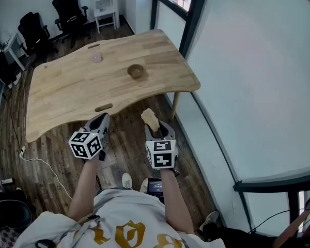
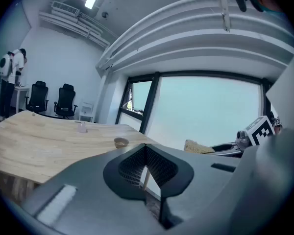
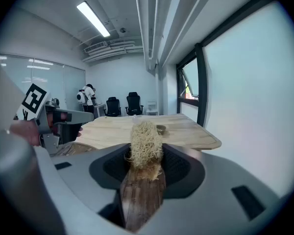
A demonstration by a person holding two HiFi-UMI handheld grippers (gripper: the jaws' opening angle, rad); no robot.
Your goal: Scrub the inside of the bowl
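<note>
— Wooden table (image 1: 67,92): what is set on it?
— Bowl (image 1: 136,71) is seen on its right half, well apart from both grippers.
— And the grippers?
— Scrubber (image 1: 151,119) is clamped in the right gripper (image 1: 156,129); the left gripper (image 1: 99,121) is held closed on nothing.

The tabletop (image 1: 62,94) is mostly bare wood, so there is lots of room to reach in over its near edge. Only the bowl (image 1: 136,71) and a small pink thing (image 1: 96,58) sit on it, well apart. A big pale wall (image 1: 248,76) stands close on the right. Black chairs (image 1: 68,4) stand past the far edge.
</note>
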